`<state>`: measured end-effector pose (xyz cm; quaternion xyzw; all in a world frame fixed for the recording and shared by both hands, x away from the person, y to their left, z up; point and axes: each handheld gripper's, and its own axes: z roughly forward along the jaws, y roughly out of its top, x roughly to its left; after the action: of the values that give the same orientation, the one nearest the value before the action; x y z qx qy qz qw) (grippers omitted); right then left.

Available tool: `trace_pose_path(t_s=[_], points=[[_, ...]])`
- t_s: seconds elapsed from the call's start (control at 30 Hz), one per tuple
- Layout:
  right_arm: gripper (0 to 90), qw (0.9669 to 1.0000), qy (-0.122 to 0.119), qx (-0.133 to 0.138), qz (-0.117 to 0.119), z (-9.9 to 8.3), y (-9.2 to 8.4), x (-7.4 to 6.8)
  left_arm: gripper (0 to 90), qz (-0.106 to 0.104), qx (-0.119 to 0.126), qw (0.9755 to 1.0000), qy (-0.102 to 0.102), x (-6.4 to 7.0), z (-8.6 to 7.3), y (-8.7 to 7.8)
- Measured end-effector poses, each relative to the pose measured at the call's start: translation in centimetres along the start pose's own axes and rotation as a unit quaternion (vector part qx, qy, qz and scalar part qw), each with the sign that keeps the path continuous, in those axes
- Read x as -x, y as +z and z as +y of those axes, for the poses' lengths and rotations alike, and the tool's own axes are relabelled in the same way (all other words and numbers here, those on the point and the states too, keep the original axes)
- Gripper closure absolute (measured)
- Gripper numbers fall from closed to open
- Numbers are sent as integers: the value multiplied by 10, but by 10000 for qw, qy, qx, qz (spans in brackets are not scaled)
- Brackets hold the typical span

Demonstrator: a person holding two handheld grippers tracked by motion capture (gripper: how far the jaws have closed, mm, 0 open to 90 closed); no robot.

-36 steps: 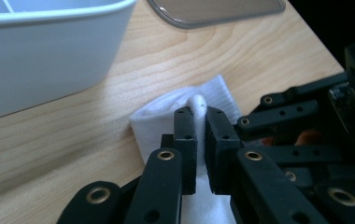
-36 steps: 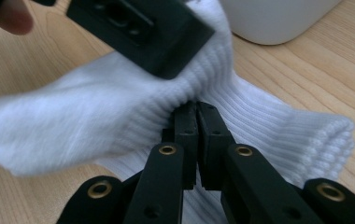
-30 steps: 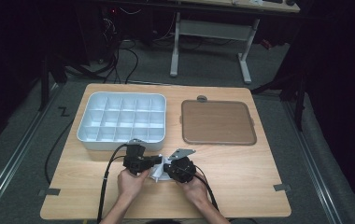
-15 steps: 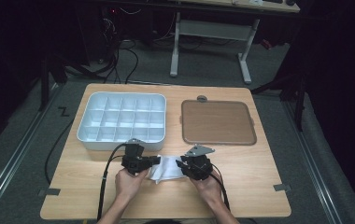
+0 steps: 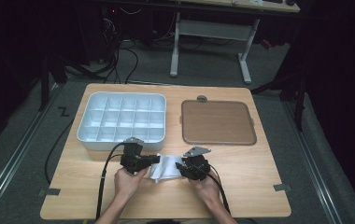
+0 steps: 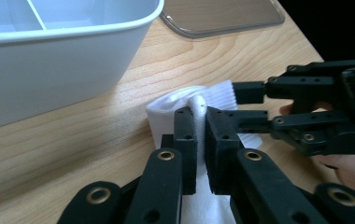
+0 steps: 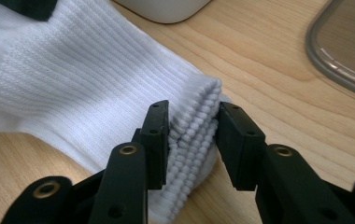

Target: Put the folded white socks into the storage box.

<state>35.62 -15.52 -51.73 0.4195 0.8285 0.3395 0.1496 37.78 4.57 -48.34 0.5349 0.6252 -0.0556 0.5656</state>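
Note:
A white ribbed sock (image 5: pixel 166 165) lies on the wooden table (image 5: pixel 259 177) near its front edge, between the two hand-held grippers. My left gripper (image 5: pixel 154 159) is shut on a pinched fold at the sock's left end (image 6: pixel 166 109), the cloth squeezed thin between the pads (image 6: pixel 201 112). My right gripper (image 5: pixel 179 166) sits at the sock's right end. Its jaws have just been opening, and the layered cuff (image 7: pixel 199 116) lies loosely between them (image 7: pixel 193 123). The right gripper (image 6: pixel 243 105) also appears across the sock in the left gripper view.
A white tray with several compartments (image 5: pixel 86 133) stands just behind the left gripper, its wall (image 6: pixel 49 70) close by. A brown flat lid with a clear rim (image 5: pixel 217 122) lies at the back right. Bare wood stretches to the right of the hands.
The right gripper has moved right, away from the left one, and its jaws have parted around the cuff. More of the sock now shows between the grippers. The left gripper has stayed put.

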Motion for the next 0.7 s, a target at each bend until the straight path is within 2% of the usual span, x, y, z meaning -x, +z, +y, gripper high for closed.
trace_pose_path(t_s=[0.17,0.3,0.5,0.6,0.7], points=[[682,9998,1,-110,174,4,5,-3,846,-214,-20,9996,-179,3,1,-1],[681,9995,-51,-179,271,10,10,-9,846,-220,49,9997,-74,6,-2,-3],[681,9988,-105,-157,441,12,14,-18,846,-170,88,9998,-98,5,-1,-1],[681,9985,-68,-178,508,13,15,-20,845,-139,68,9999,31,5,-2,7],[680,9978,68,-199,628,14,16,-18,846,-61,-4,9999,91,4,-6,20]])
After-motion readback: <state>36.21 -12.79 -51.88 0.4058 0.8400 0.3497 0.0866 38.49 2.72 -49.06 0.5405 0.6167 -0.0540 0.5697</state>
